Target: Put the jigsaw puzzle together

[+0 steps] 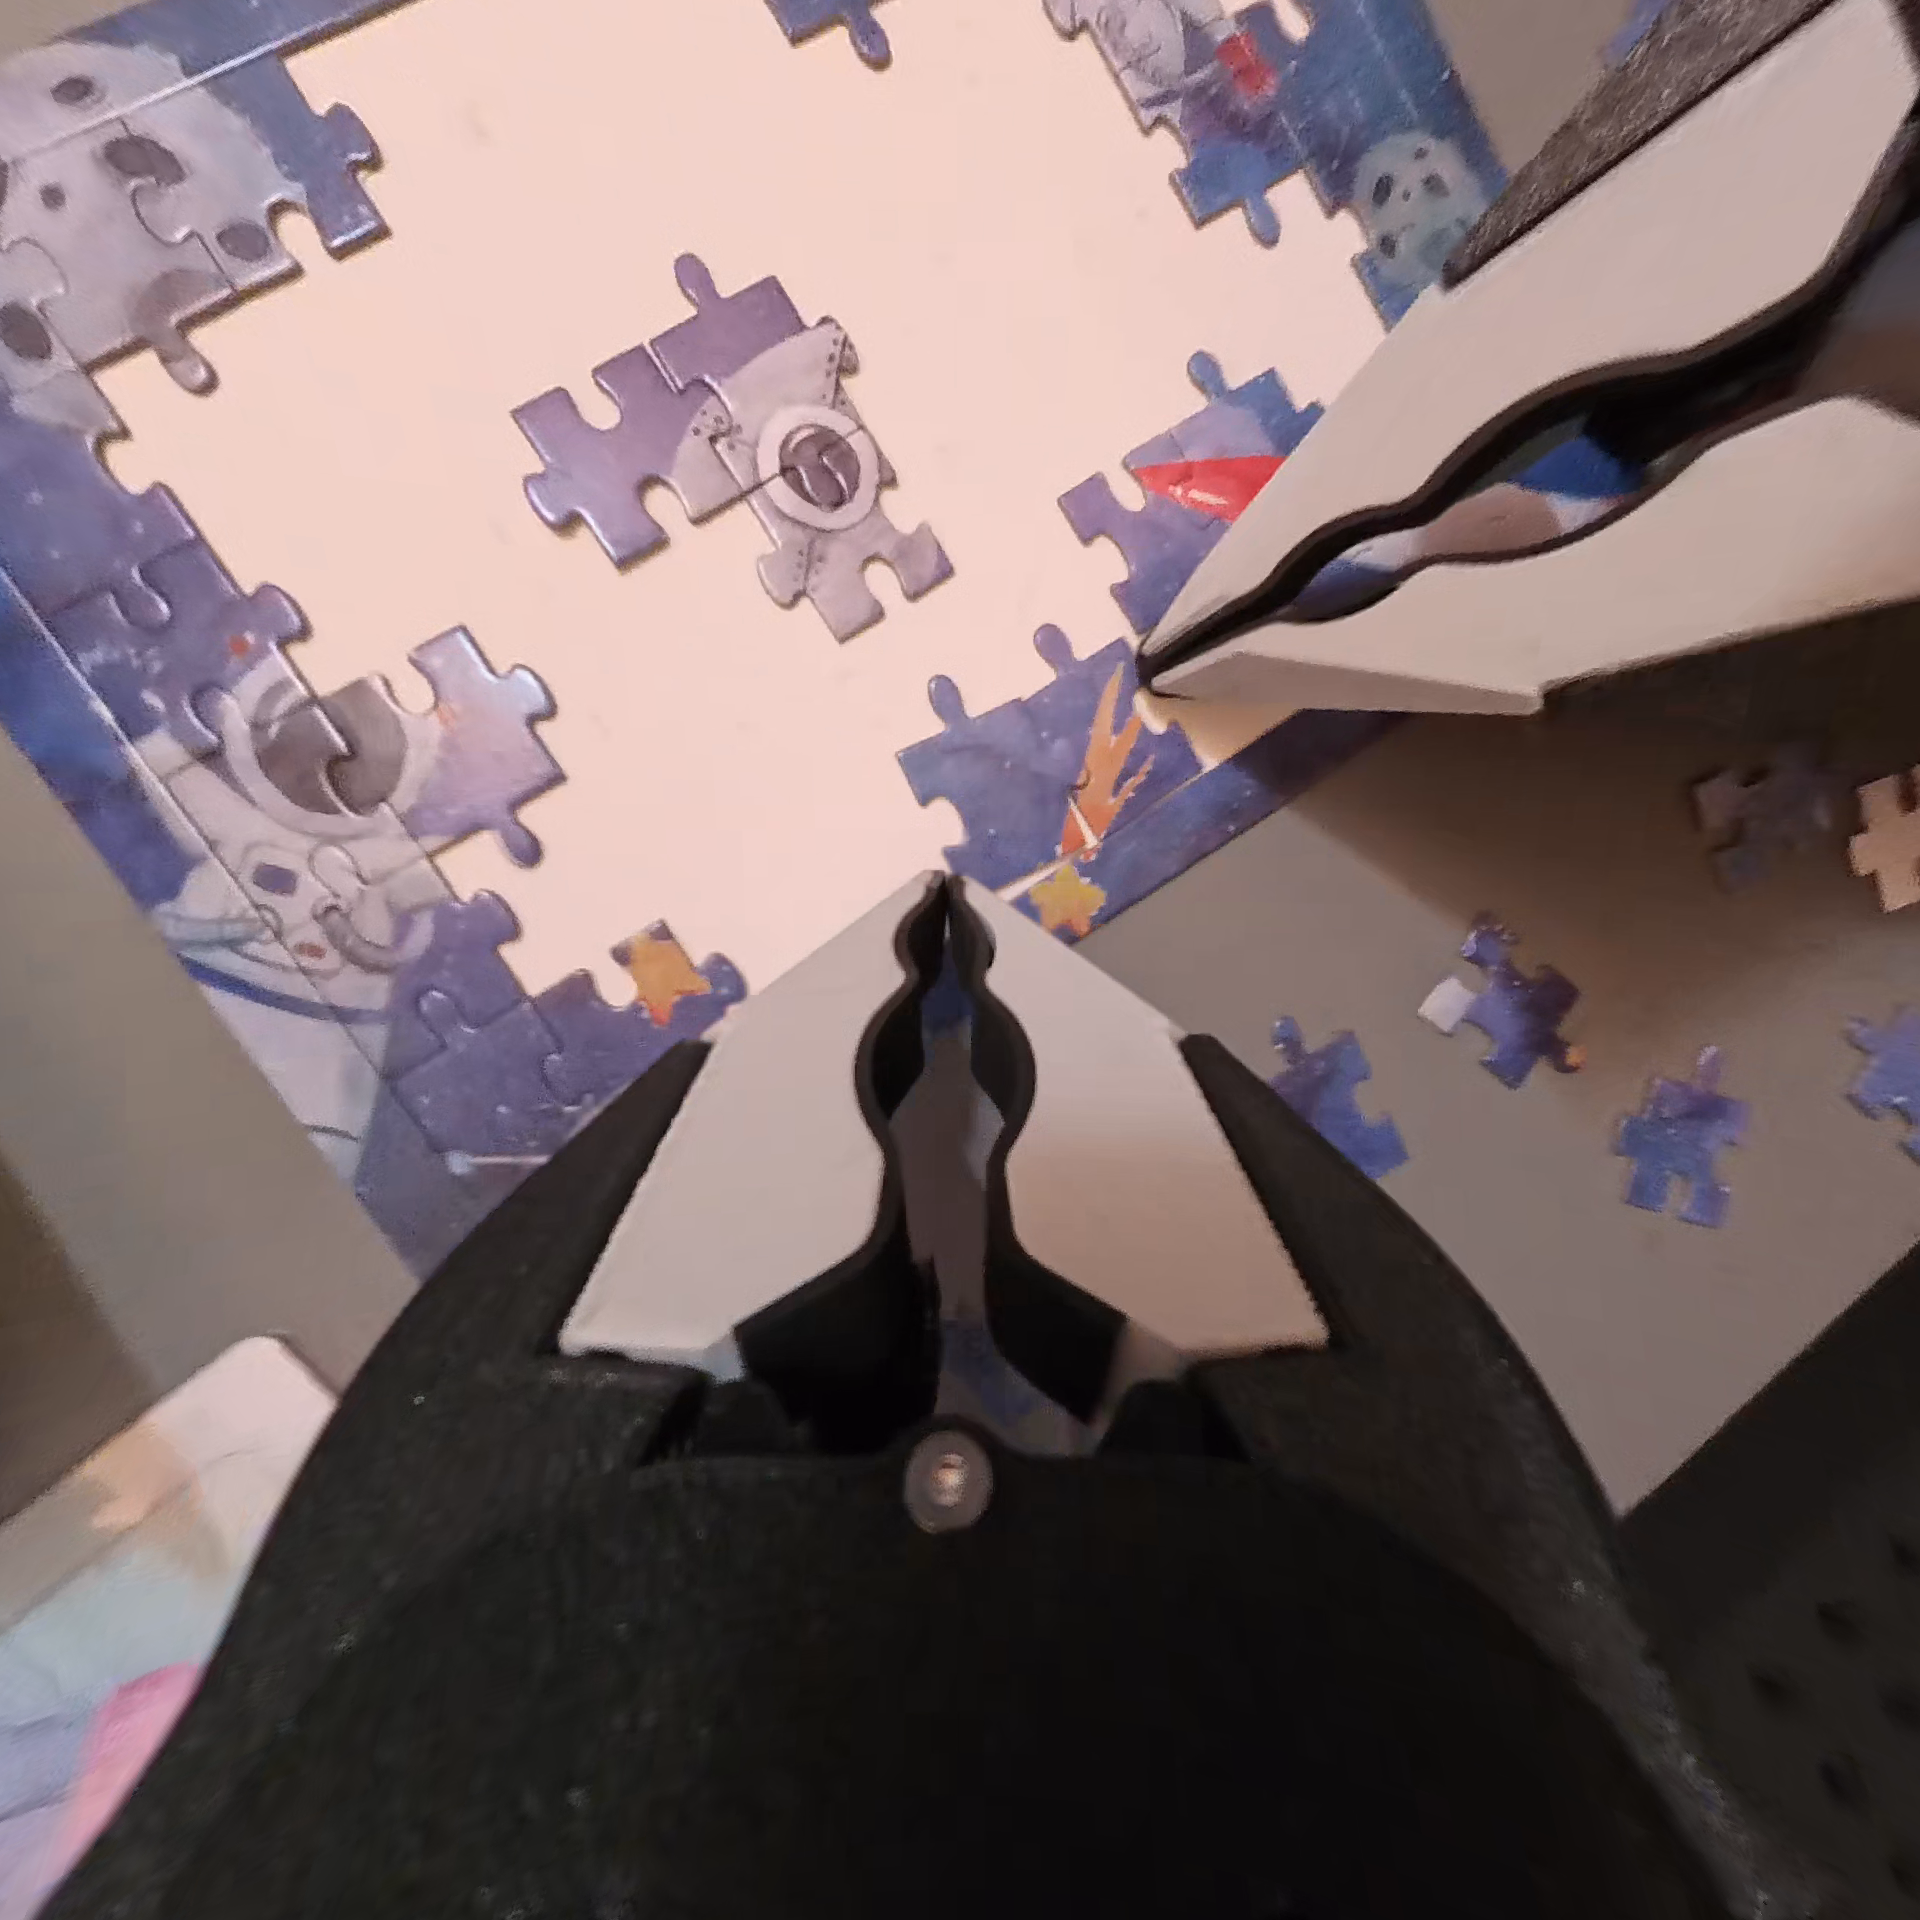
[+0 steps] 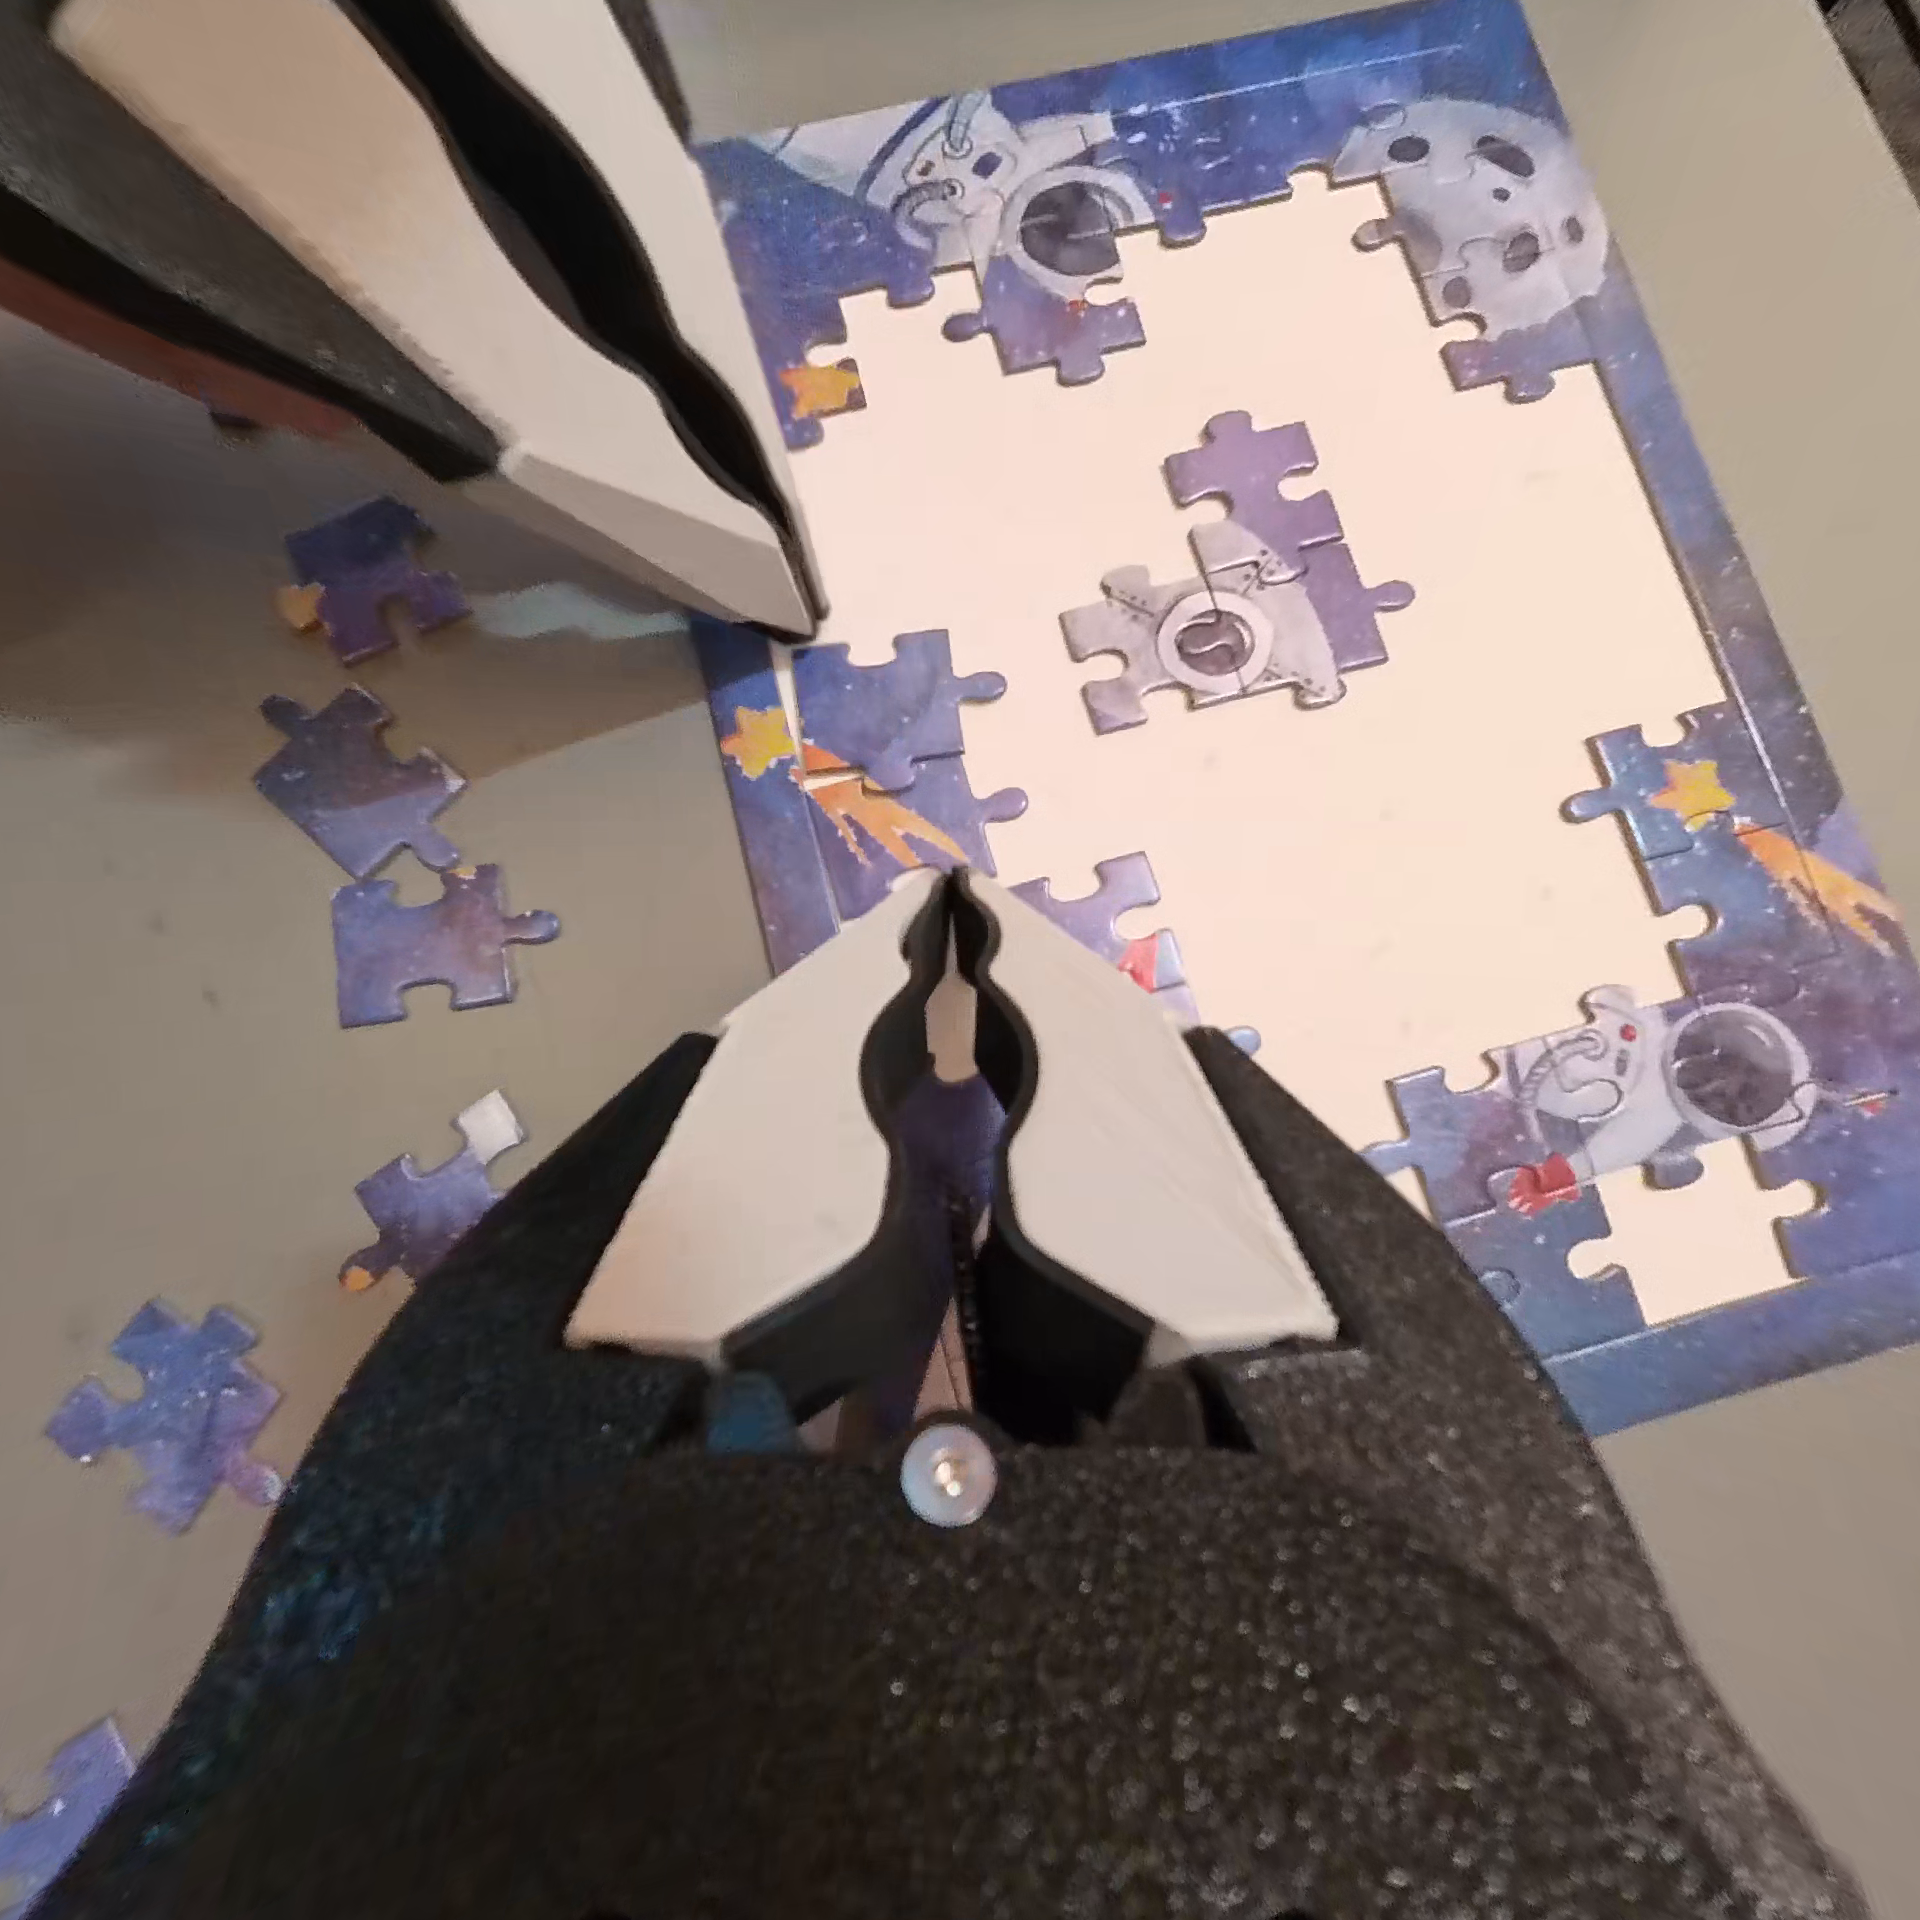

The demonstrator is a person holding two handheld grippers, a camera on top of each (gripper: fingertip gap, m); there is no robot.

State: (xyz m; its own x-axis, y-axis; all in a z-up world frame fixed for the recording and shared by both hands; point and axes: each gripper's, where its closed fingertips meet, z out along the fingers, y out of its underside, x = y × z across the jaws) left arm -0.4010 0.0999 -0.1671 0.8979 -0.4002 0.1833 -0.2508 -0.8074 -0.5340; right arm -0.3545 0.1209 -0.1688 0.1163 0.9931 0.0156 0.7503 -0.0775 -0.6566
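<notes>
The jigsaw tray [image 1: 727,135] has a cream board, with blue space pieces fitted along its edges. A joined cluster of rocket pieces [image 1: 769,457] lies loose in the middle and also shows in the right wrist view [image 2: 1236,613]. My left gripper [image 1: 945,883] is shut, with its tips at the tray's near edge. My right gripper [image 2: 951,878] is shut, with its tips touching a comet piece [image 2: 883,821] at the tray's border. In the left wrist view the right gripper [image 1: 1143,670] comes in from the upper right onto that piece [image 1: 1039,779]. Neither gripper visibly holds a piece.
Several loose blue pieces [image 2: 364,779] lie on the grey table beside the tray; they also show in the left wrist view [image 1: 1507,1018]. A pale pastel object [image 1: 125,1558] sits at the lower left. The left gripper [image 2: 805,618] reaches in from the upper left. Tip to tip, the grippers are about 6 cm apart. Measured from the fingertips, the pale pastel object [image 1: 125,1558] is 20 cm or so from the left gripper and 25 cm from the right.
</notes>
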